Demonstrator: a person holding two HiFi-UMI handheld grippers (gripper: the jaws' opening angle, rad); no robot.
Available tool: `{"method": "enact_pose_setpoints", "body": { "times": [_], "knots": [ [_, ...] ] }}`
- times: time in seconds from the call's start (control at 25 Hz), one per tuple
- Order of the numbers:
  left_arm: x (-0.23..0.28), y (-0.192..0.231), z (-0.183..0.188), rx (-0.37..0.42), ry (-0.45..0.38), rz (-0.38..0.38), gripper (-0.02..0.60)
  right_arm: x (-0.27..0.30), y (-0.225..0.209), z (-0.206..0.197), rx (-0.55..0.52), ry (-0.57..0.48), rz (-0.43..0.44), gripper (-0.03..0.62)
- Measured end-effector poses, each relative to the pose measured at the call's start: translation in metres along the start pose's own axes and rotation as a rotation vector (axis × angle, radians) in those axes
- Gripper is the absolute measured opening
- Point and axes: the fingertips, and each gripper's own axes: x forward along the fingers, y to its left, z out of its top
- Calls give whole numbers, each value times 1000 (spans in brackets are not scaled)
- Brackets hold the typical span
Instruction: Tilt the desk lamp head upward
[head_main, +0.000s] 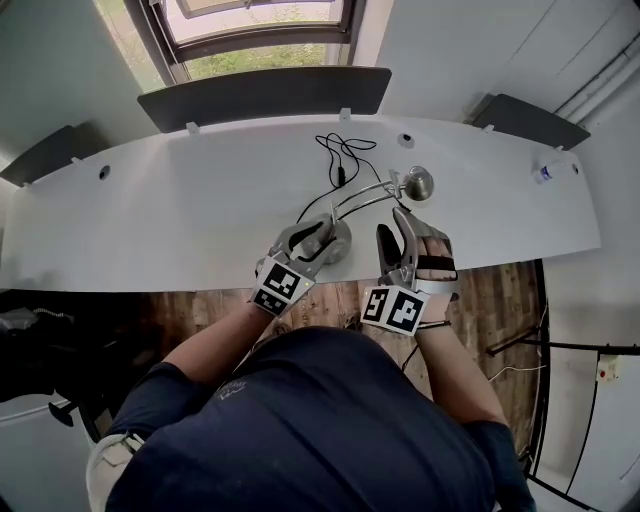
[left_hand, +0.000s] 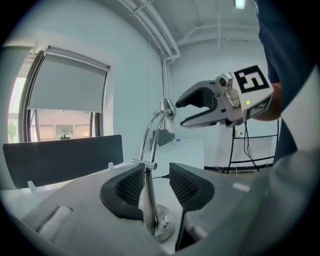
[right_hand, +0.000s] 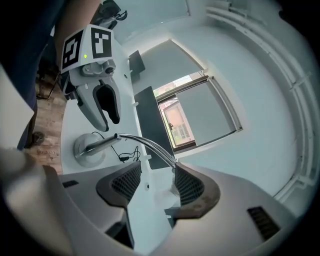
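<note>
Straddling the post (left_hand: 148, 200) just above the base (left_hand: 164, 229), my left tongs (head_main: 316, 238) stand open. The post lies against one pad with a clear gap to the other, so nothing is clamped yet. My right tongs (head_main: 394, 224) are open too, tips up at the far end of the neck (right_hand: 147, 144), with the head (head_main: 418, 183) just beyond them and, as far as I can judge, ungripped. I take this as the set-up step: steady the stand, then take the head. Next I'd close the left on the post so the base can't slide, close the right gently on the head, and swing it up about its joint without hauling on the thin neck. The desk (head_main: 200, 210) edge runs right under my wrists, so the base must not be dragged toward me. Past the head lies a cord (head_main: 340, 150), then bare desk, a dark panel (head_main: 265, 95) and the window (head_main: 260, 25), well apart.
</note>
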Motion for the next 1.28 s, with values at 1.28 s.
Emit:
{"method": "enact_pose_setpoints", "body": {
  "times": [1.28],
  "knots": [
    [-58,-56,65,-78,-177,-108,8,-40,57,28,847,-247,301,10]
  ]
}}
